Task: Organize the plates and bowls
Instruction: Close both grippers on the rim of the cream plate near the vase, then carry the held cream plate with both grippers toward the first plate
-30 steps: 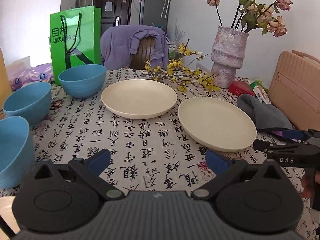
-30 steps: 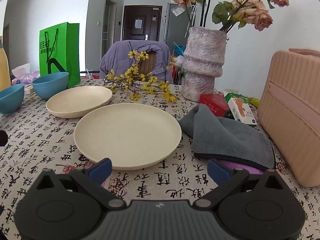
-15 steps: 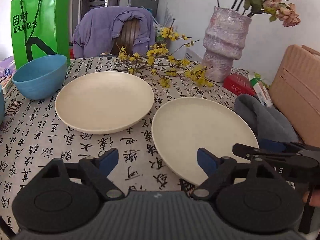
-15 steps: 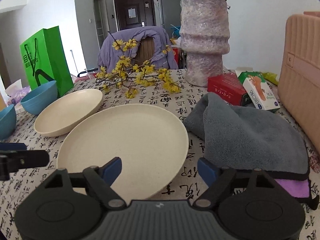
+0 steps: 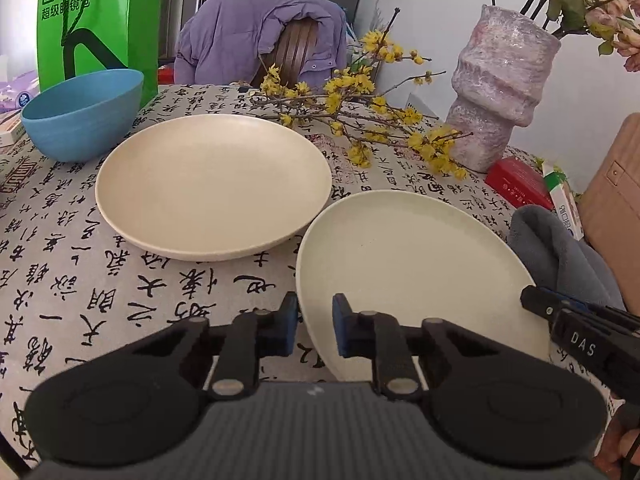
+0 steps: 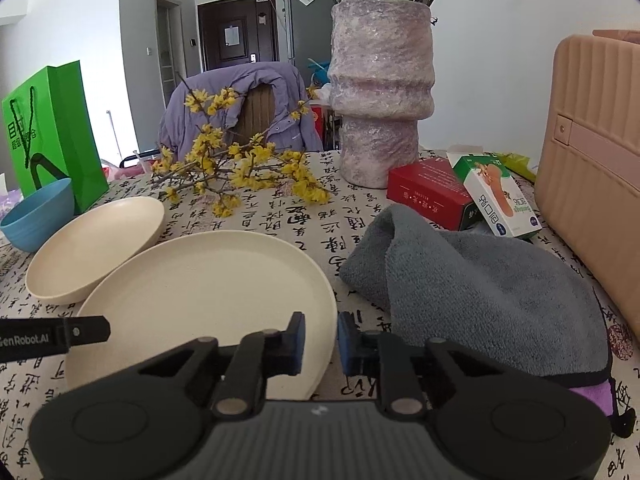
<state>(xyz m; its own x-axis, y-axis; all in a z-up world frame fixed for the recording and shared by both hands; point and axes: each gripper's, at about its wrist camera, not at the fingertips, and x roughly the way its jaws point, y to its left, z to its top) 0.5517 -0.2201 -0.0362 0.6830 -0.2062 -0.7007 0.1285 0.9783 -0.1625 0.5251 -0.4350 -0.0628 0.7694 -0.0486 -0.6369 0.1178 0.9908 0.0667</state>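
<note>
Two cream plates lie on a tablecloth printed with black characters. The near plate (image 5: pixel 408 264) (image 6: pixel 200 288) is held from both sides. My left gripper (image 5: pixel 314 328) is closing, its blue pads pinching the plate's left rim. My right gripper (image 6: pixel 321 340) is closing too, pads pinching the right rim. Each gripper's tip shows in the other's view: the right gripper (image 5: pixel 536 300) and the left gripper (image 6: pixel 100 328). The far plate (image 5: pixel 212 184) (image 6: pixel 92 248) sits just behind the near plate, at its left. A blue bowl (image 5: pixel 80 112) (image 6: pixel 36 212) stands left of that.
A yellow flowering branch (image 5: pixel 360 112) lies behind the plates, a tall pinkish vase (image 5: pixel 500 100) at its right. A grey cloth (image 6: pixel 480 280), a red box (image 6: pixel 428 192) and a pink case (image 6: pixel 592 160) crowd the right. A green bag (image 5: pixel 92 20) stands back left.
Both grippers moved forward to the near plate and their jaws went from wide open to pinched on its opposite rims. Two blue bowls at the left dropped out of the left wrist view.
</note>
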